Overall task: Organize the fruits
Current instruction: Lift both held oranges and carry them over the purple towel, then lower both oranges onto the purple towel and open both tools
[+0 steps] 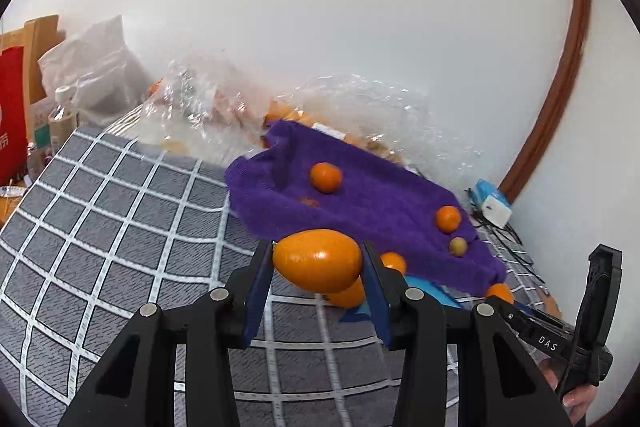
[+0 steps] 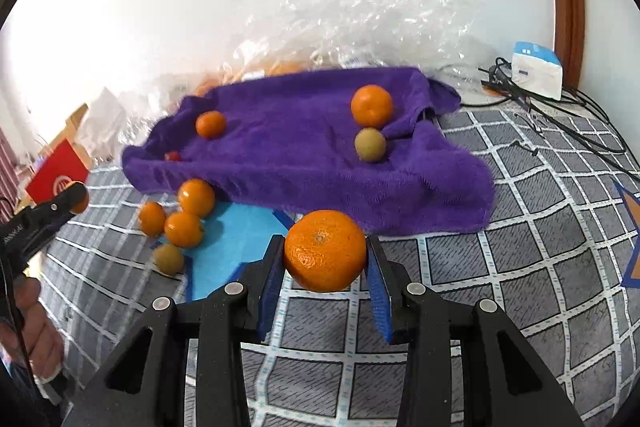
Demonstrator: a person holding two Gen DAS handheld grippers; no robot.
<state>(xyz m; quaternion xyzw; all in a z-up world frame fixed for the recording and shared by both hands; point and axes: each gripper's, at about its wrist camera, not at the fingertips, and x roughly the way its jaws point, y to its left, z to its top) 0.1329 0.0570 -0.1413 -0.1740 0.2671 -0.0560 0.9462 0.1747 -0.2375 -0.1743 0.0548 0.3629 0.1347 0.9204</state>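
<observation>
My left gripper (image 1: pixel 318 263) is shut on a smooth orange fruit (image 1: pixel 318 259) and holds it above the checked cloth, short of the purple towel (image 1: pixel 360 211). My right gripper (image 2: pixel 326 259) is shut on a mandarin (image 2: pixel 325 250) just in front of the purple towel (image 2: pixel 304 155). On the towel lie two mandarins (image 2: pixel 371 105) (image 2: pixel 211 124), a greenish-brown fruit (image 2: pixel 370 144) and a small red fruit (image 2: pixel 173 156). On a blue mat (image 2: pixel 232 239) left of the towel lie three mandarins (image 2: pixel 196 197) and a greenish-brown fruit (image 2: pixel 169 259).
The grey checked cloth (image 2: pixel 500 247) covers the surface. Crumpled clear plastic bags (image 2: pixel 360 27) with more fruit lie behind the towel by the white wall. A white-blue box (image 2: pixel 538 69) and black cables (image 2: pixel 560 115) sit at the right. A red box (image 2: pixel 56 177) and bags stand left.
</observation>
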